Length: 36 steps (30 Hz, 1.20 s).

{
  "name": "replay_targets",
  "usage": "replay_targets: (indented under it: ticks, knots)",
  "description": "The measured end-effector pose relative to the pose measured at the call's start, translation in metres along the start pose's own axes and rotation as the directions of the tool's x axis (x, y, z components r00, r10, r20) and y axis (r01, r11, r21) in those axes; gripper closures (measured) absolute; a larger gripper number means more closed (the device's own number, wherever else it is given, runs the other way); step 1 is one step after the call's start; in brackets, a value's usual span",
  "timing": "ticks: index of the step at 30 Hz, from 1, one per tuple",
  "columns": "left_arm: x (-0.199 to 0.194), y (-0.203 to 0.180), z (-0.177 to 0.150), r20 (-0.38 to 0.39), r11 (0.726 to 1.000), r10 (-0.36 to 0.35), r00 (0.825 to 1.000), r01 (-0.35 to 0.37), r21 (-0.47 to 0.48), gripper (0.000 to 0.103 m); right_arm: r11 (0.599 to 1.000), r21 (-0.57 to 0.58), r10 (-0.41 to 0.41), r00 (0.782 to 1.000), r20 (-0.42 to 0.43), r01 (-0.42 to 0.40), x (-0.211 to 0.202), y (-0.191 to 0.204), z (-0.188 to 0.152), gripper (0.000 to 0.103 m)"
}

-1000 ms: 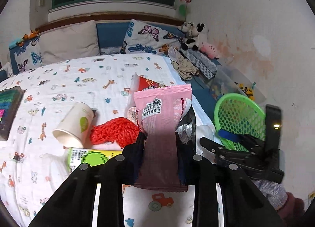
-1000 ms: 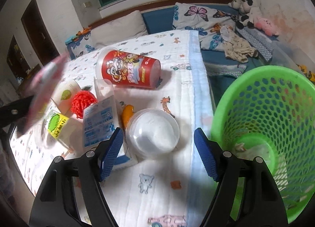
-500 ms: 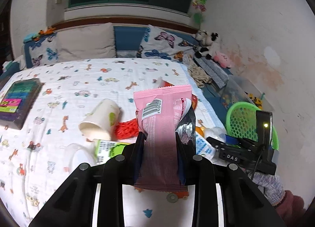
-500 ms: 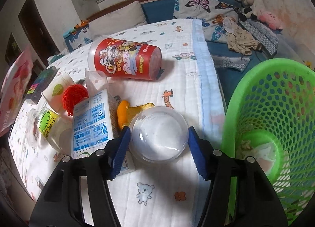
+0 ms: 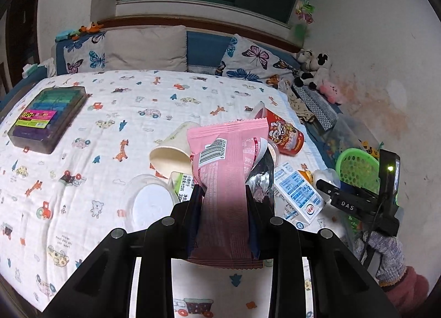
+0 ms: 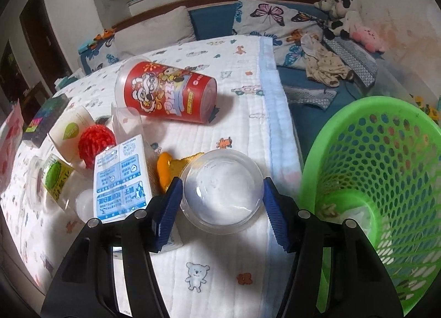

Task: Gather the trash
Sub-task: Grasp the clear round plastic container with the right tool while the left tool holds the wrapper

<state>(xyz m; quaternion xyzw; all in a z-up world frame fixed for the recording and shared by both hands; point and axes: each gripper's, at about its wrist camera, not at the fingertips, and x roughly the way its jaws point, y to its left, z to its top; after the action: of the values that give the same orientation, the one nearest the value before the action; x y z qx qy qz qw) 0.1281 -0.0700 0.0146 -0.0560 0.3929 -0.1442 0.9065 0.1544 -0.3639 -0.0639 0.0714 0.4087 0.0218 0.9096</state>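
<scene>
My left gripper (image 5: 223, 194) is shut on a pink snack wrapper (image 5: 228, 152), which stands up between the blue pads above the bed. My right gripper (image 6: 222, 196) holds a clear plastic bowl (image 6: 223, 177) lying on the white printed blanket (image 6: 220, 262), with both blue pads against its rim. A green mesh basket (image 6: 372, 152) stands just right of the bowl, off the bed's edge, with a few scraps at its bottom. In the left wrist view the basket (image 5: 355, 166) is at the far right, behind the right gripper's body.
Left of the bowl lie a blue-and-white milk carton (image 6: 121, 180), orange peel (image 6: 165, 169), a red net ball (image 6: 96, 141), a paper cup (image 6: 69, 133) and a red snack cup (image 6: 168, 91). A clear lid (image 5: 148, 202) and a dark box (image 5: 46, 114) lie further left.
The right jaws have narrowed from well apart to touching the clear bowl's rim. The left gripper has drawn back with the pink wrapper, and more of the bed shows.
</scene>
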Motion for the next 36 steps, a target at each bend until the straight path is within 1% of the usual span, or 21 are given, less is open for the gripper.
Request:
replay_targets:
  ticks: [5,10,14,19,28,32,36]
  knots:
    - [-0.006,-0.01,-0.001,0.013,1.0,-0.012,1.0,0.012,0.017,0.074,1.0,0.02,-0.004,1.0,0.029,0.004,-0.019,-0.006,-0.004,0.043]
    - [-0.01,-0.028,0.0,0.019,0.999,-0.025,0.999,0.024,0.044,0.074,0.998,0.051,-0.026,0.998,0.053,0.024,-0.04,-0.025,-0.01,0.043]
    - [-0.012,-0.044,0.003,0.024,0.997,-0.039,0.999,0.037,0.064,0.074,0.996,0.067,-0.069,0.995,0.077,0.064,-0.058,-0.044,-0.017,0.043]
    - [-0.01,-0.064,0.004,0.019,0.994,-0.059,0.998,0.057,0.093,0.074,0.986,0.121,-0.126,0.988,0.089,0.115,-0.075,-0.079,-0.026,0.043]
    - [0.0,-0.104,0.006,-0.006,0.984,-0.099,0.995,0.098,0.147,0.074,0.963,0.194,-0.208,0.974,0.089,0.188,-0.099,-0.129,-0.046,0.043]
    - [0.003,-0.122,0.008,-0.012,0.977,-0.113,0.993,0.114,0.178,0.074,0.946,0.228,-0.252,0.965,0.07,0.231,-0.105,-0.153,-0.056,0.043]
    - [0.007,-0.131,0.011,-0.018,0.975,-0.122,0.992,0.123,0.187,0.074,0.931,0.25,-0.288,0.956,0.051,0.267,-0.107,-0.17,-0.063,0.043]
